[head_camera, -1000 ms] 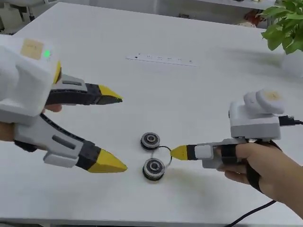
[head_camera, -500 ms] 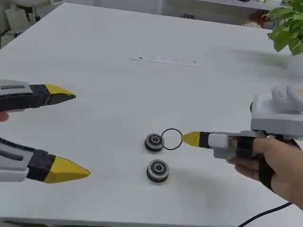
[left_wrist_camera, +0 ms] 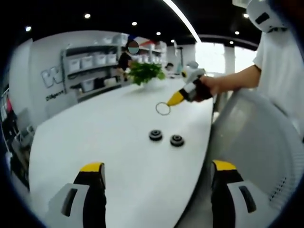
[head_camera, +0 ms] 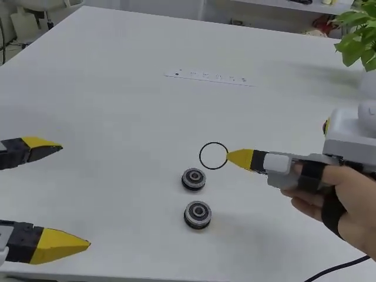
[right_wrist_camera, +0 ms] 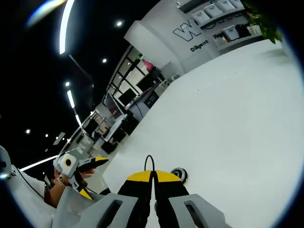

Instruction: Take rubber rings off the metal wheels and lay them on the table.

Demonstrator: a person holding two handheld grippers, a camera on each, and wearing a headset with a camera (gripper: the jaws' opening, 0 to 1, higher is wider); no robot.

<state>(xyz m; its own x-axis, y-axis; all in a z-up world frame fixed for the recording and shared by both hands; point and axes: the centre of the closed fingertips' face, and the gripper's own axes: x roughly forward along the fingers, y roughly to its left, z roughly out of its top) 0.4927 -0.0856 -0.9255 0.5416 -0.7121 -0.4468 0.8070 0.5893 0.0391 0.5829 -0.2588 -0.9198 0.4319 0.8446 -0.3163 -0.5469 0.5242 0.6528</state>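
Two metal wheels sit on the white table, one [head_camera: 194, 179] behind the other [head_camera: 198, 214]. A thin black rubber ring [head_camera: 213, 155] hangs in the air just beyond the farther wheel, pinched at its right side by my right gripper [head_camera: 229, 157], which is shut on it. My left gripper [head_camera: 75, 194] stands wide open at the near left, well apart from the wheels. The left gripper view shows both wheels [left_wrist_camera: 155, 135] [left_wrist_camera: 177, 140] ahead and the ring [left_wrist_camera: 163, 109] held above the table. In the right gripper view the ring [right_wrist_camera: 148, 164] stands edge-on at the closed tips, with one wheel [right_wrist_camera: 178, 174] beside them.
A white power strip [head_camera: 208, 76] lies flat farther back on the table. A green plant [head_camera: 358, 29] stands at the far right corner. The table's near edge [head_camera: 176, 276] runs close under the wheels. A white mesh chair [left_wrist_camera: 259, 142] stands beside the table.
My right gripper has pulled the ring off from between the wheels and raised it up and away from them. My left gripper has drawn back to the left.
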